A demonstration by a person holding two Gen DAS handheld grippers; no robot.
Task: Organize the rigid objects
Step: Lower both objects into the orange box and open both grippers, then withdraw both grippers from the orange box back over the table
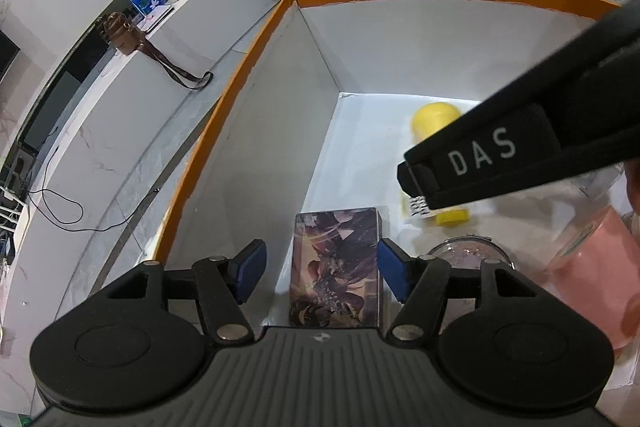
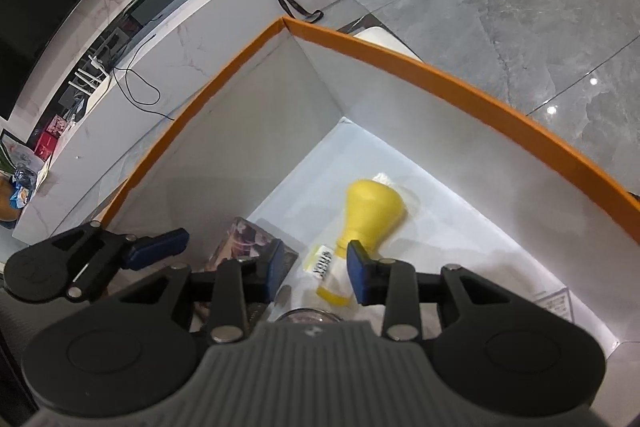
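One orange-rimmed box (image 2: 400,59) holds one card box (image 1: 336,267), one yellow bulb (image 2: 370,211).

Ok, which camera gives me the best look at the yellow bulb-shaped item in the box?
The right wrist view: the yellow bulb-shaped item lies fully visible on the box floor. In the left wrist view, the right gripper's body hides most of it.

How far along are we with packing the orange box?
Done: a printed card box and a yellow bulb-shaped item lie inside the orange-rimmed box. In hand: nothing; the left gripper and right gripper are open over them. Left: cannot tell; a pink item sits at the edge.
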